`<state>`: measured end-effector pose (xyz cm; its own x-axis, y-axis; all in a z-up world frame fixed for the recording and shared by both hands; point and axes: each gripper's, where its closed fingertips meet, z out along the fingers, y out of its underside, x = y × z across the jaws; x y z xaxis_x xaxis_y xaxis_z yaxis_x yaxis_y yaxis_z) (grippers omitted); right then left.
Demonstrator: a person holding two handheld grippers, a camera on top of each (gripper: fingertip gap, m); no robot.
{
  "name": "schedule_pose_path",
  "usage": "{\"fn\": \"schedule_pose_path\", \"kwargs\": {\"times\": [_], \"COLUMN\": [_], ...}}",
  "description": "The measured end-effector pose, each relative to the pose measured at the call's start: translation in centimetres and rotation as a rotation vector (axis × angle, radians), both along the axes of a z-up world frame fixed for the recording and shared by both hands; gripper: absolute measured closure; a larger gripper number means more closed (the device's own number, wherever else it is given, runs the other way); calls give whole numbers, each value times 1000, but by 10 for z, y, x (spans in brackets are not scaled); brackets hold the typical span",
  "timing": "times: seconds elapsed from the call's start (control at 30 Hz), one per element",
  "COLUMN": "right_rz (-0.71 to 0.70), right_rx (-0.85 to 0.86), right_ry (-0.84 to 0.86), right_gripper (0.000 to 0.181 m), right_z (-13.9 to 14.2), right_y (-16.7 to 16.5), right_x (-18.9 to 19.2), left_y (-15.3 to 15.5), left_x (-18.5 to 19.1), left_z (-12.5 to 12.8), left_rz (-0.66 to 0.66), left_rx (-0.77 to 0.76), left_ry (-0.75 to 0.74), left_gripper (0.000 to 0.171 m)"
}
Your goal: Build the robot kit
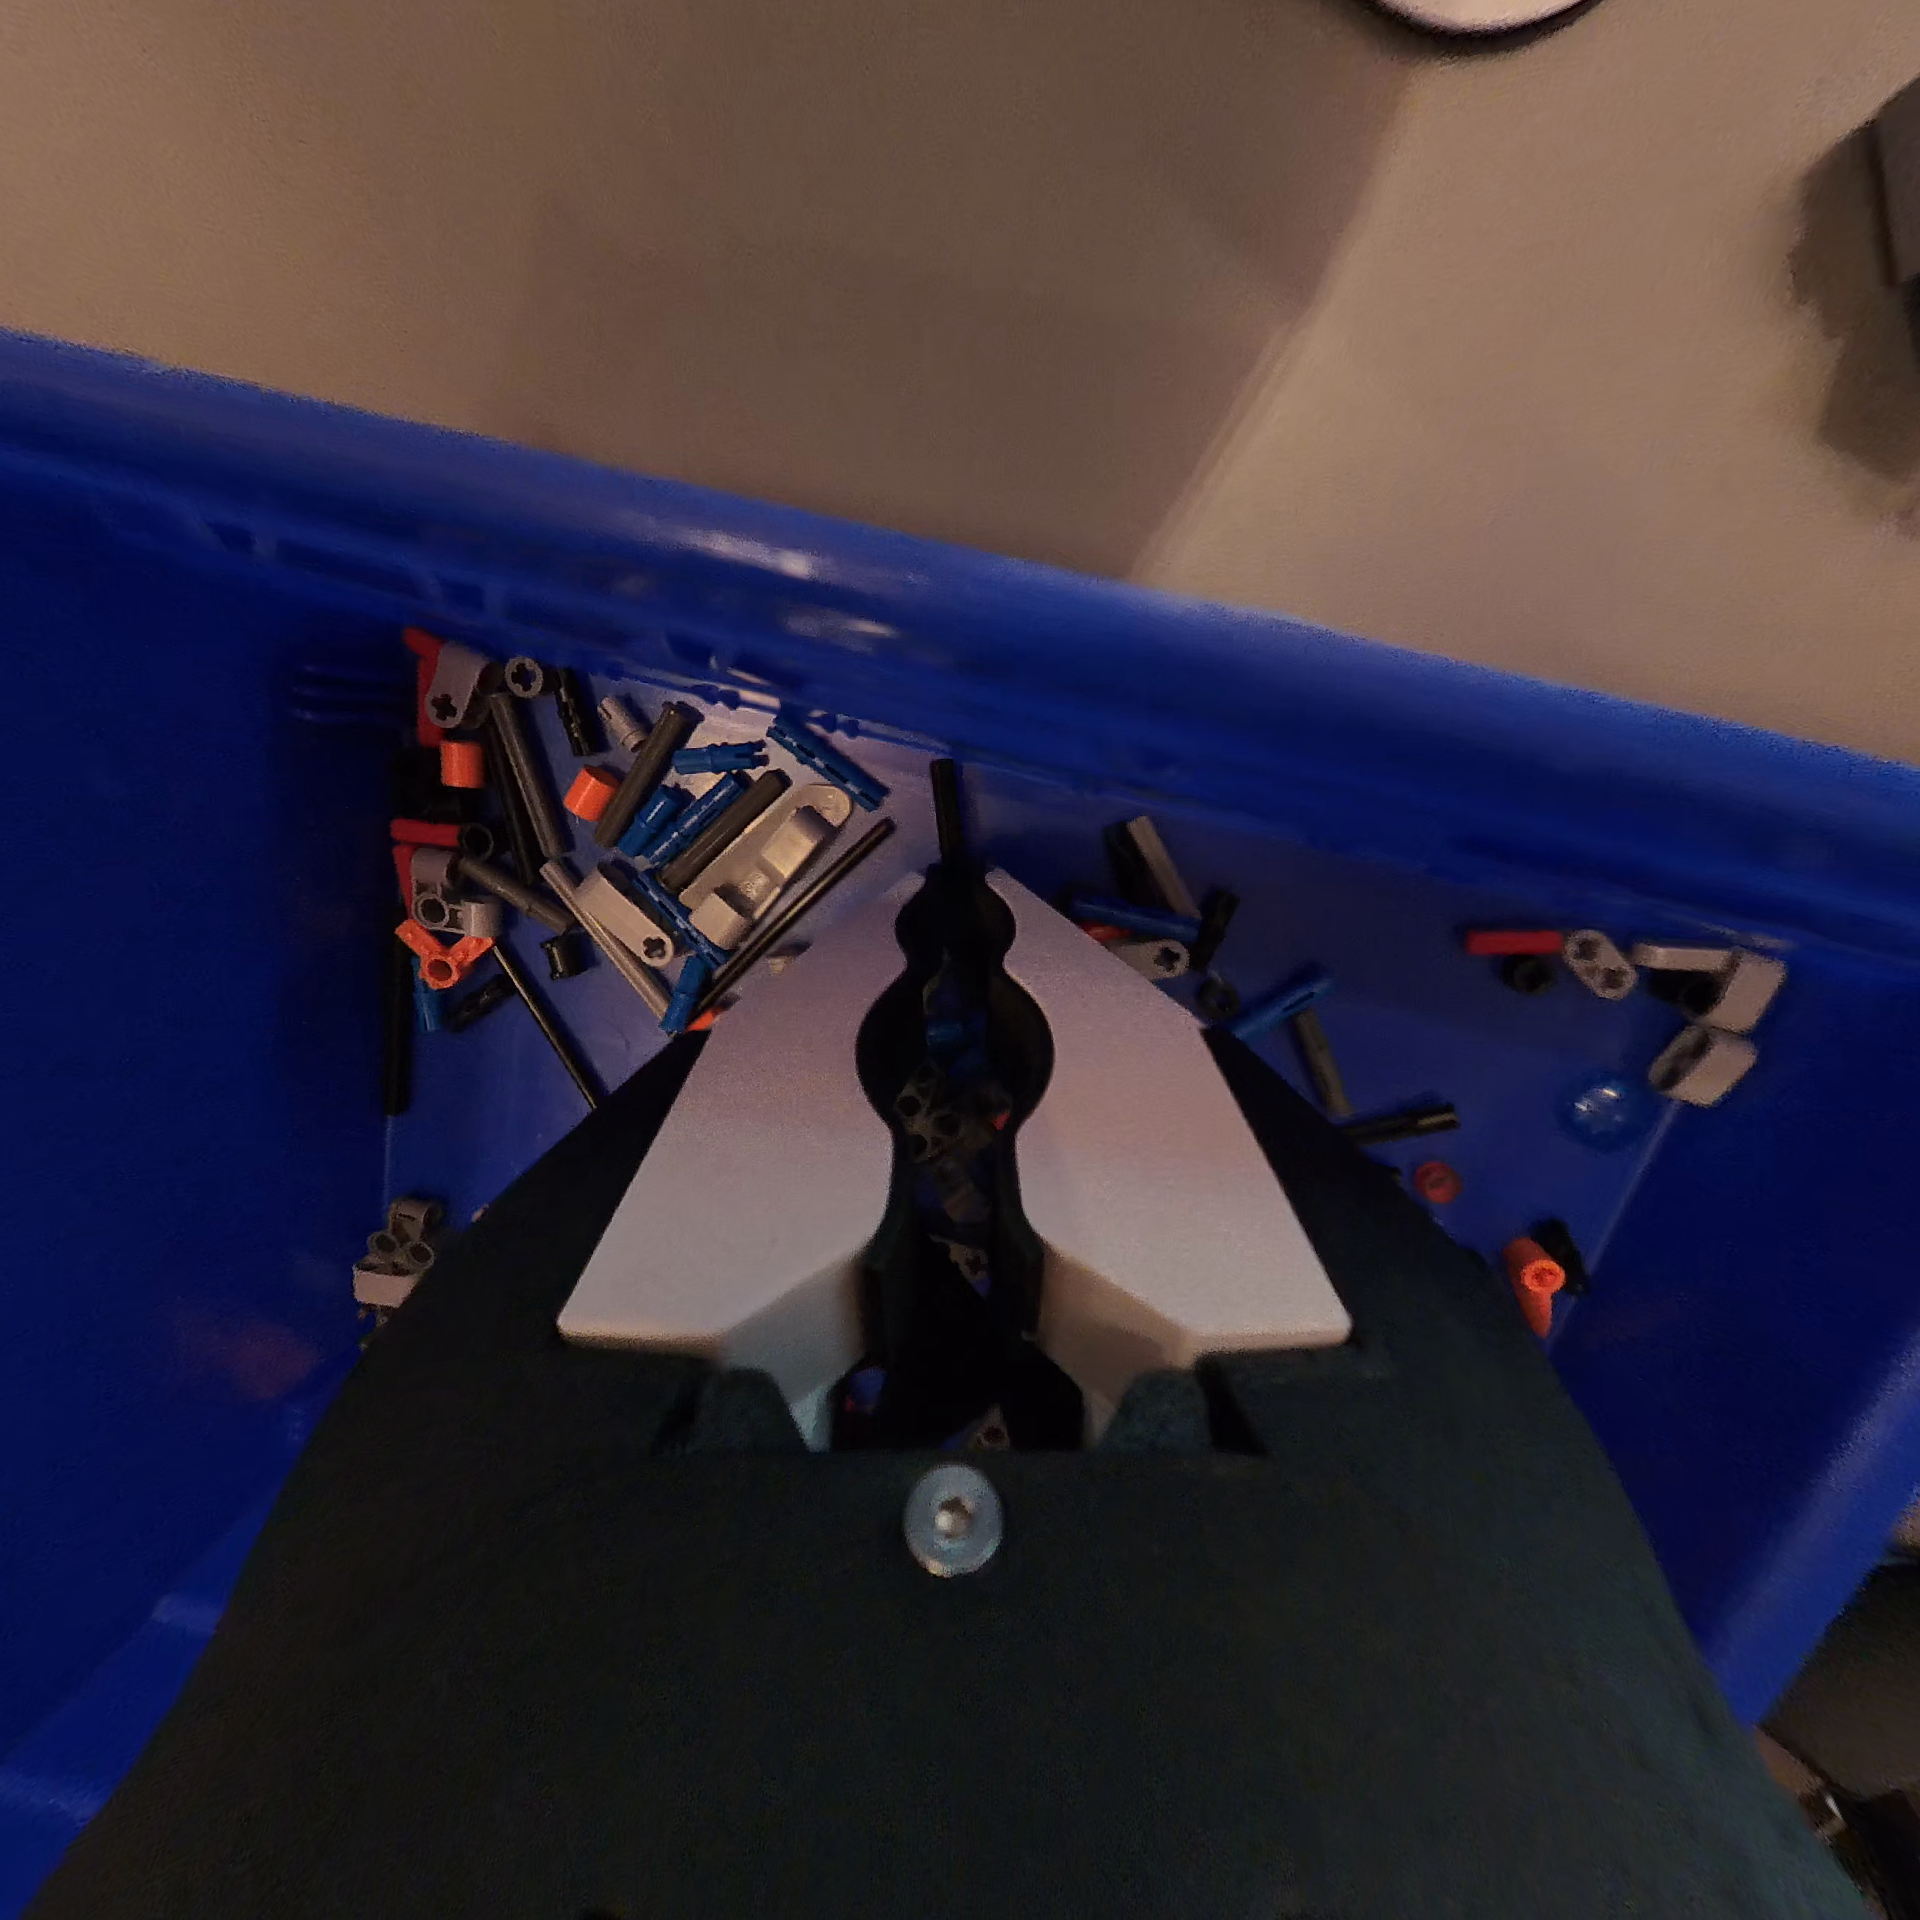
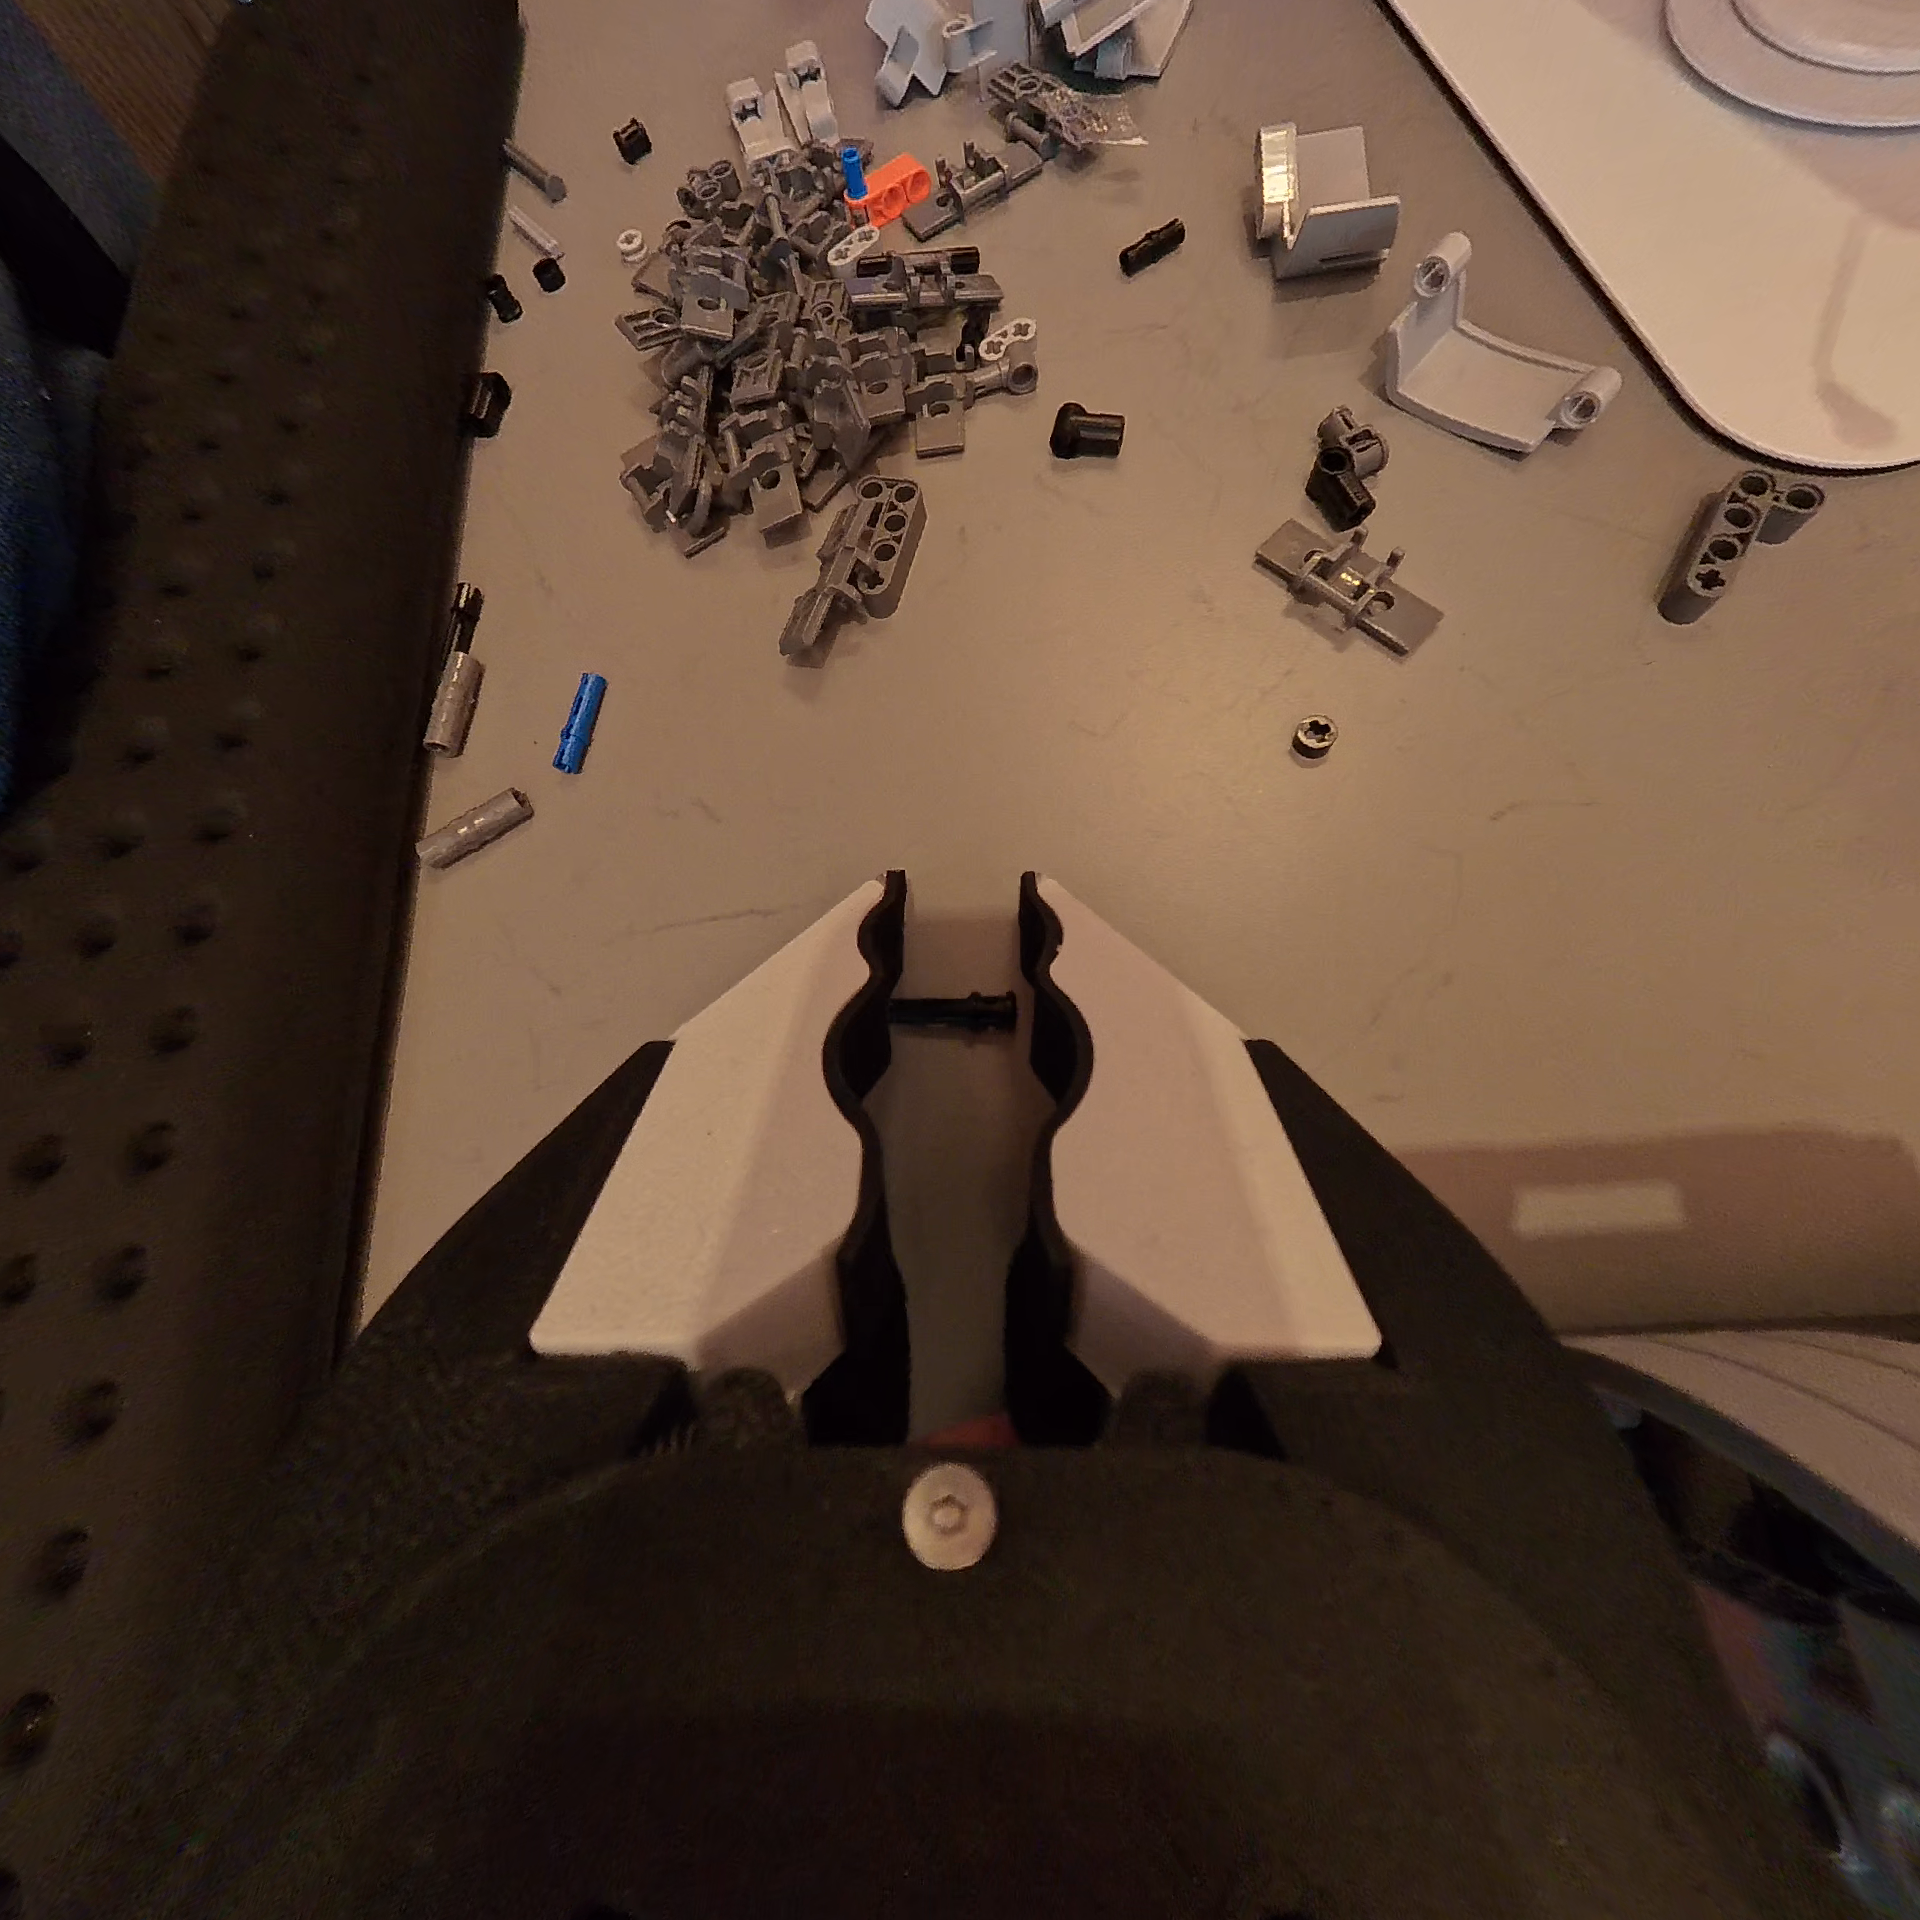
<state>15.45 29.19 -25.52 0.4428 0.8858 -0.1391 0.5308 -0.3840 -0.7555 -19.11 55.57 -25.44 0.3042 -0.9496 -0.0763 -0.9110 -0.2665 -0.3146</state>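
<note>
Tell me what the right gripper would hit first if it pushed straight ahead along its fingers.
Nothing close: the right gripper faces bare grey table. The first thing roughly in line looks like the dark grey beam piece at the near edge of the grey parts pile, slightly left of centre. Depth is unclear.

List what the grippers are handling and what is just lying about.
Handled:
- left gripper, shut on black axle, inside blue bin
- black pin, spanning right gripper; grip unclear

Lying about:
- grey pile
- blue pin
- orange beam
</note>
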Motion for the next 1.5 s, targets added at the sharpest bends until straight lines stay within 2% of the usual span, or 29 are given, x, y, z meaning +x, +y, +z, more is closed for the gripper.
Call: {"fn": "schedule_pose_path", "kwargs": {"times": [0.1, 0.2, 0.3, 0.37, 0.43, 0.53, 0.63, 0.7, 0.8, 0.9, 0.97, 1.03, 1.13, 1.17, 1.23, 1.33, 1.43, 1.5], "right_rz": [2, 4, 5, 5, 5, 7, 13, 17, 22, 23, 23, 22, 21, 22, 22, 23, 22, 21], "right_rx": [-2, -2, -6, -6, -4, 1, 8, 13, 9, 7, 10, 9, 6, 6, 5, 7, 7, 9], "right_ry": [2, 1, 1, -1, -3, -6, -13, -16, -11, -9, -11, -9, -3, -4, -5, -11, -11, -12], "right_gripper": [161, 161, 161, 161, 161, 161, 161, 161, 161, 161, 161, 161, 161, 161, 160, 160, 160, 160], "right_z": [0, 0, 0, -1, -1, -1, -2, -2, -1, -1, -1, -1, 0, 0, 0, -1, -1, -1], "right_y": [0, -1, -1, -1, -1, -1, -2, -3, -3, -4, -4, -4, -4, -4, -4, -4, -4, -4], "right_x": [0, 0, 0, 0, 0, 0, -1, -1, -1, -1, -1, -1, -1, -1, -1, -1, -1, -1], "left_y": [-6, -25, -58, -88, -121, -164, -201, -211, -218, -209, -209, -208, -189, -174, -122, -42, 23, 50], "left_x": [3, 16, 42, 64, 93, 129, 149, 154, 160, 164, 165, 159, 138, 127, 97, 46, 3, -14], "left_z": [28, 81, 127, 139, 132, 90, 49, 28, 16, 8, 16, 35, 84, 100, 129, 145, 119, 91], "left_rz": [-9, -50, -128, -229, -305, -429, -524, -549, -554, -547, -530, -523, -481, -446, -318, -97, 58, 114], "left_rx": [45, 105, 163, 189, 148, 112, 34, 22, -19, 51, 47, 53, 111, 137, 248, 278, 237, 178], "left_ry": [-70, -187, -269, -271, -290, -229, -172, -137, -136, -123, -156, -191, -261, -277, -275, -286, -244, -212], "left_gripper": [168, 168, 168, 168, 168, 168, 168, 168, 167, 153, 148, 151, 158, 159, 160, 158, 156, 157]}}
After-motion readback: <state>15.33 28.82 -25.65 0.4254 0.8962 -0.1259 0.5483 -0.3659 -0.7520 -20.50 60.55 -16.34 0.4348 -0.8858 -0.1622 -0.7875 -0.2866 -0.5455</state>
